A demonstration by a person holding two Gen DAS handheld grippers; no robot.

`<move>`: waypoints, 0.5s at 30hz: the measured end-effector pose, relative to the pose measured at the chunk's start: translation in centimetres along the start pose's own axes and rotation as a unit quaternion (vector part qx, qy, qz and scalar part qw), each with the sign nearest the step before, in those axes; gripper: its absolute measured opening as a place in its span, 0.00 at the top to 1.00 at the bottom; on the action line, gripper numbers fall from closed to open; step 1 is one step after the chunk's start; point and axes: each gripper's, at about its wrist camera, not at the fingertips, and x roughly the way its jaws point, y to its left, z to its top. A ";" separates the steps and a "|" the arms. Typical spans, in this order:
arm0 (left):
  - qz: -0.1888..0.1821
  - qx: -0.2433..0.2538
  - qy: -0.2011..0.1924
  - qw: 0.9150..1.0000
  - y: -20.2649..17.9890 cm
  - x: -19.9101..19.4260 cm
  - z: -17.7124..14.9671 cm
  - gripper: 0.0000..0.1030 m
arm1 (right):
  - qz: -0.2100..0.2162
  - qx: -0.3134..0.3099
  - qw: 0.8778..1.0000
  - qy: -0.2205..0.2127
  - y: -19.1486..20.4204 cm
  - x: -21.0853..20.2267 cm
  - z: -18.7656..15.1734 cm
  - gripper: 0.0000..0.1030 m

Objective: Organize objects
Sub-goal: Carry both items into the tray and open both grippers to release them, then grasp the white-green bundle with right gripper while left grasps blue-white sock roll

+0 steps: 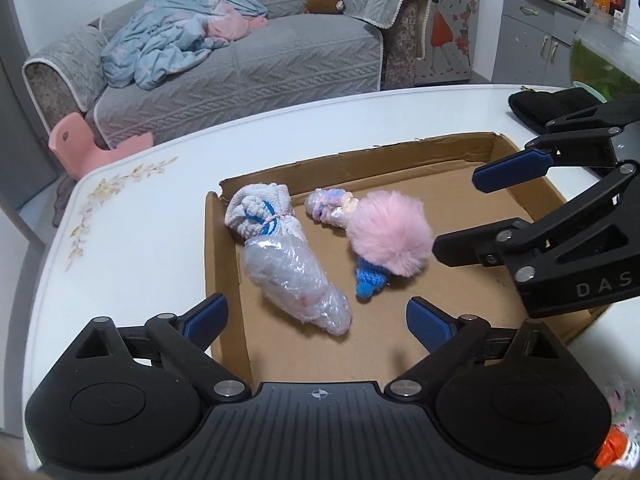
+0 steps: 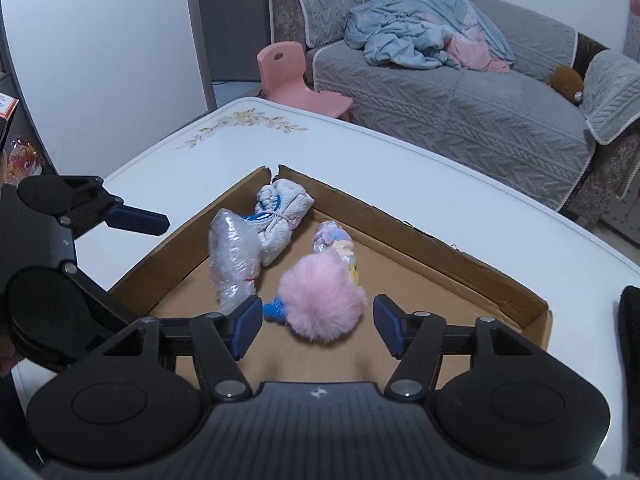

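Two hand-held grippers hover over a shallow cardboard tray (image 1: pixel 420 164) on a white table (image 1: pixel 132 240) with a floral print at its corner. Nearest the lens, the left gripper (image 1: pixel 316 316) holds its jaws wide apart, nothing between them, just above the lower end of a bundle wrapped in clear plastic (image 1: pixel 296 280) and topped with white-and-blue knit fabric. That bundle lies along the tray's left side. Just beside it rests a fluffy pink pompom (image 1: pixel 390 236), with a small blue knitted piece (image 1: pixel 370 278) poking out below it and a pastel wrapped item (image 1: pixel 332 206) above. The right gripper (image 2: pixel 318 326) has its jaws partly apart, straddling the pompom's lower edge in its own view without pressing on it; no pad touches the fur as far as can be seen. A black cloth (image 1: pixel 548 104) lies on the table beyond the tray, near a glass bowl (image 1: pixel 600 52). Behind the table stands a grey sofa (image 1: pixel 248 76) draped with a blue-and-pink blanket (image 1: pixel 176 32), and a pink child's chair (image 2: pixel 292 76) stands beside it.
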 end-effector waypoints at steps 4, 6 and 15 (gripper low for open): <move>-0.002 0.000 -0.002 1.000 0.1 -1.7 -0.5 0.02 | -0.005 -0.002 1.000 -0.010 -0.1 -1.8 -1.0 0.35; -0.004 0.002 -0.006 1.000 0.2 -2.6 -0.9 0.01 | -0.004 0.002 1.000 -0.012 -0.2 -2.7 -1.5 0.32; -0.012 0.006 -0.013 1.000 0.6 -6.4 -3.3 0.01 | -0.023 0.010 1.000 -0.018 -0.1 -5.8 -4.3 0.08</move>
